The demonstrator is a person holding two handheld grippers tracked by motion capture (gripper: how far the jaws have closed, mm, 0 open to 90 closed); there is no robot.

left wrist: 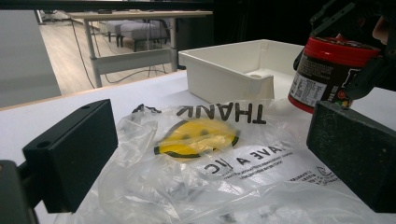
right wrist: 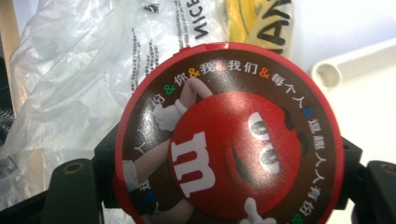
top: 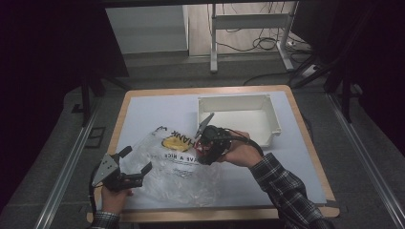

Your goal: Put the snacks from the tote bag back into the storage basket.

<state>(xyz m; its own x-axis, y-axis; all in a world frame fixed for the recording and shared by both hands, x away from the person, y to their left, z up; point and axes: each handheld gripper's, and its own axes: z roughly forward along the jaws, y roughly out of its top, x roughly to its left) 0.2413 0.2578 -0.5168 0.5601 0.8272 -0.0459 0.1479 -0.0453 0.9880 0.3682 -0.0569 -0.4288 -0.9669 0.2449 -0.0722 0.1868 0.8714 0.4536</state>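
Right gripper (top: 206, 143) clamps the tub (right wrist: 229, 135) by its sides, lifted over the bag (top: 167, 167), probably bound for the bin (top: 274, 125) just beside. Left gripper (top: 136, 162) gapes at the bag's edge, likely to pin it.

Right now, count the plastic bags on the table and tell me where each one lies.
1. The clear plastic bag with the yellow smiley lies flat on the table, in front of the white bin, between the two grippers. Another under it can't be ruled out.
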